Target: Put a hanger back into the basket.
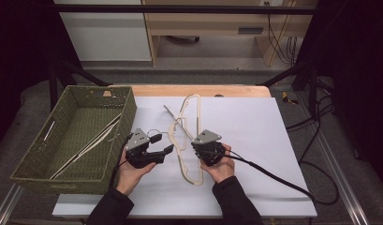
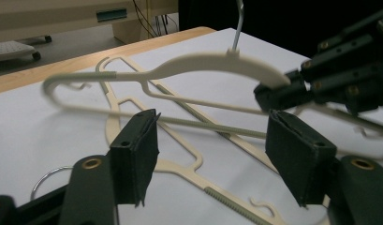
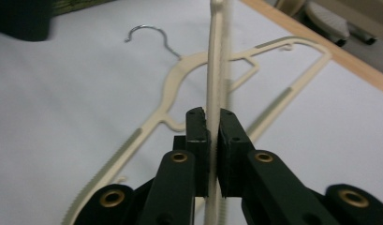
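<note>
A: Where the jaws meet, item one: right gripper [image 3: 213,154], jaws clamped on a cream plastic hanger [image 3: 218,70], pads pressed flat on either side of its thin arm. Raised off the white sheet, one end in the grip.

B: Item two?

A: Left gripper [image 2: 212,161], jaws apart, nothing pinched. The raised hanger's lower bar [image 2: 203,125] runs across the gap between the pads; whether it touches either I cannot tell.

B: Stock lying beneath?

A: More cream hangers [image 1: 189,110] flat on the sheet, overlapping, between the two hands. At least one wire hook [image 3: 149,35] rests on the tabletop [image 1: 236,91].

B: Handling notes for the held piece?

A: Judged light, thin and fairly stiff, though long enough to sway from an end grip. Smooth plastic, likely slippery; the ribbed strips on the shoulders look the surer place. A hold near the neck below the hook would balance it better. Hooks may snag neighbours when lifted.

B: Surroundings?

A: Green woven basket [image 1: 128,101] at the left, just beside the sheet, with long pale pieces inside, possibly hangers.
</note>
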{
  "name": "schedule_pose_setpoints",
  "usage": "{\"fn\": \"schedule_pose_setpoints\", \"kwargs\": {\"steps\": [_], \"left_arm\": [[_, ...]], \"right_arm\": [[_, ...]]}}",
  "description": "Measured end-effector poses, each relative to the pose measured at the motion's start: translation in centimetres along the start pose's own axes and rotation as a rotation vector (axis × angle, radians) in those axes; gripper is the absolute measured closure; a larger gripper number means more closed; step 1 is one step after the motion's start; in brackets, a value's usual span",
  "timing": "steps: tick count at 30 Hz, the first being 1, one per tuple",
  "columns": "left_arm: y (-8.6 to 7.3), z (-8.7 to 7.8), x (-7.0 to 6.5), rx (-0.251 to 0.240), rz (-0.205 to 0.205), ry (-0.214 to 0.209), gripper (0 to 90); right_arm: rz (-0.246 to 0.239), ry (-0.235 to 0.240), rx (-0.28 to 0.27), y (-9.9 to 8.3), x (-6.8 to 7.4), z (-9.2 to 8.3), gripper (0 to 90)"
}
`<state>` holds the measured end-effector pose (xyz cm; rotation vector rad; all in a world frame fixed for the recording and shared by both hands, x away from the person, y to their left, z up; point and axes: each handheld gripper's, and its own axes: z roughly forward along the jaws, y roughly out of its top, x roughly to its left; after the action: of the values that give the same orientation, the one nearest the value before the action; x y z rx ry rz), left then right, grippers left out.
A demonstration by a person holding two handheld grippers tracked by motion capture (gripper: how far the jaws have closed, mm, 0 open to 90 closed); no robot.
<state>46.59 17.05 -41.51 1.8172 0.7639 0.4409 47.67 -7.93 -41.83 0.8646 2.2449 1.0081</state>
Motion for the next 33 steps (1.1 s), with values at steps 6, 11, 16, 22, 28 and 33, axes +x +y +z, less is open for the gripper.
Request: {"fn": "schedule_pose_setpoints", "kwargs": {"steps": [6, 11, 16, 22, 28, 33], "left_arm": [[0.4, -1.7, -1.1, 0.025, 0.067, -0.015, 27.5], [1.0, -2.4, -1.7, 0.061, 0.117, -0.033, 24.5], [1.9, -3.0, -1.9, 0.096, 0.177, -0.067, 25.9], [2.3, -2.2, -2.6, 0.201, 0.273, -0.157, 31.0], [2.2, -1.4, -2.9, 0.264, 0.307, -0.209, 44.6], [2.1, -1.3, -3.4, 0.293, 0.338, -0.224, 66.4]], "right_arm": [[0.009, 0.022, -0.024, -0.6, -1.6, -1.7, 87.3], [-0.044, 0.180, -0.050, -1.1, -2.3, -3.8, 87.4], [-0.108, 0.347, -0.067, -1.3, -1.3, -5.6, 87.4], [-0.137, 0.446, -0.082, -1.4, -0.2, -6.2, 87.4], [-0.179, 0.500, -0.074, -1.2, 0.5, -6.5, 87.3], [-0.177, 0.533, -0.067, -1.2, 0.6, -6.5, 87.2]]}}
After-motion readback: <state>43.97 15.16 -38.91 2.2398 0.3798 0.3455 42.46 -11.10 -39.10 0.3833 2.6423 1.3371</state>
